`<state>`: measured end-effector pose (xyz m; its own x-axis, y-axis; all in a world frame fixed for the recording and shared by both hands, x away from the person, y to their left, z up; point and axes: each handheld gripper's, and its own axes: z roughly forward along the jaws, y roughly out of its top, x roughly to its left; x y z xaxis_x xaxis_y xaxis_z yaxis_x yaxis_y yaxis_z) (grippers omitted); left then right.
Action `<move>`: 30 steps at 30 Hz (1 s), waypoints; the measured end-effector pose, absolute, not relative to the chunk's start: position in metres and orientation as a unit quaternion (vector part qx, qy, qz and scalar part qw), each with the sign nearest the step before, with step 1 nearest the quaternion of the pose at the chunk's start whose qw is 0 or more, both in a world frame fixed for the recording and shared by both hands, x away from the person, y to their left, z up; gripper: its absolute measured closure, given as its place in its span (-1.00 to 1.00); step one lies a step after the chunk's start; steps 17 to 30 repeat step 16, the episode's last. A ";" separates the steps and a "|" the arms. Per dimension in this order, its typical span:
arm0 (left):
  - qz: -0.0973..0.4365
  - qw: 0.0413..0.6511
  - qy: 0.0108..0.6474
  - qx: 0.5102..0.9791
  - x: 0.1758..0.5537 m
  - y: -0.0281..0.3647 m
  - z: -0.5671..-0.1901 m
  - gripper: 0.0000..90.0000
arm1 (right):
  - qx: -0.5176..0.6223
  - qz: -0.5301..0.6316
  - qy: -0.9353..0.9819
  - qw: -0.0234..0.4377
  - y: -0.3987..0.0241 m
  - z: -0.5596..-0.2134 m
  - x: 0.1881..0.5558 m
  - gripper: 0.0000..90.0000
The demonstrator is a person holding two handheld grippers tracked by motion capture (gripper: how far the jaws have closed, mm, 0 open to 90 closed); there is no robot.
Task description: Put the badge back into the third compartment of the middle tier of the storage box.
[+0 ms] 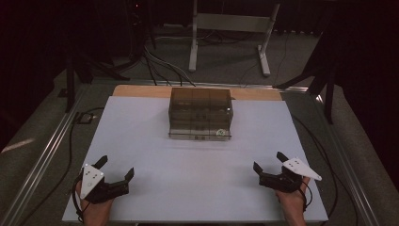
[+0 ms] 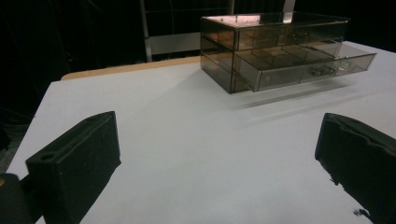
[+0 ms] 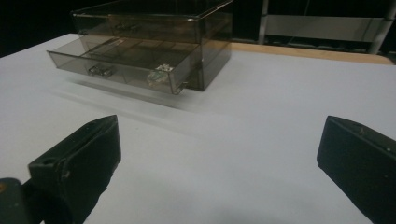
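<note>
A white sheet (image 1: 197, 188) is covering most of the table (image 1: 141, 90), leaving a strip of bare wood showing along the far edge. The left gripper (image 1: 115, 174) and the right gripper (image 1: 268, 162) are resting near the close corners of that sheet, each held in a hand, well apart from one another. Both are holding nothing, and their fingers are standing wide apart, with bare white sheet lying between them in each gripper view.

Ahead of the fingers, midway between the two grippers and well beyond both, a smoky see-through drawer box (image 1: 200, 113) is sitting on the sheet toward the far edge. Its lower drawer (image 3: 116, 67) is standing pulled out toward the fingers, casting a soft shadow on the sheet below it. A small pale thing (image 3: 158, 75) is lying in the drawer's front corner on the right gripper's side; what it is cannot be told.

Beyond the table the room is lying dark. A grey carpeted floor (image 1: 226, 61) is carrying loose cables (image 1: 160, 66), and the pale metal legs of another frame (image 1: 230, 33) are standing further back. Metal rails (image 1: 42, 155) are running along both sides of the table.
</note>
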<state>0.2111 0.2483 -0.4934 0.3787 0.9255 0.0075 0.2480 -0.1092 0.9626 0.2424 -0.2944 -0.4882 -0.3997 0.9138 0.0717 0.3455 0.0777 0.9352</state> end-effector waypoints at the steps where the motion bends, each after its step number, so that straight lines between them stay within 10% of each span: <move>1: 0.340 0.502 0.441 0.661 0.211 0.249 -0.493 -0.98 | 0.467 0.497 0.671 0.291 -0.297 -0.488 0.239 -1.00; 30: 0.340 0.490 0.455 0.661 0.214 0.248 -0.495 -0.98 | 0.463 0.479 0.678 0.310 -0.297 -0.492 0.233 -1.00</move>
